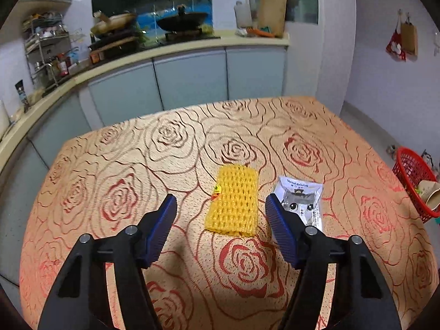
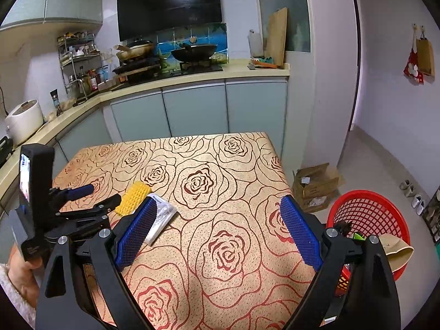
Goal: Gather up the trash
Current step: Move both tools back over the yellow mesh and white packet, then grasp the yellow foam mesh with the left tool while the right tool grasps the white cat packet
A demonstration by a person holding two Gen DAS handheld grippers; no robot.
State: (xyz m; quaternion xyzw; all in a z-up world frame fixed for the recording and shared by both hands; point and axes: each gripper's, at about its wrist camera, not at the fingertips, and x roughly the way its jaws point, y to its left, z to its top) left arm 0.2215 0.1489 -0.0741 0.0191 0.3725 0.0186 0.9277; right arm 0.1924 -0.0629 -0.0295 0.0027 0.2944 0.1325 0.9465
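1. A yellow foam net (image 1: 233,201) lies flat on the rose-patterned tablecloth (image 1: 170,148), just ahead of the left gripper (image 1: 221,200), in line with the gap between its jaws.
2. A white wrapper (image 1: 302,200) lies beside the net, partly behind the left gripper's right-hand pad.
3. Left gripper's jaws stand apart, gripping nothing.
4. The right gripper (image 2: 217,202) is spread wide over bare cloth, empty.
5. A red basket (image 2: 368,214) stands on the floor to its right.
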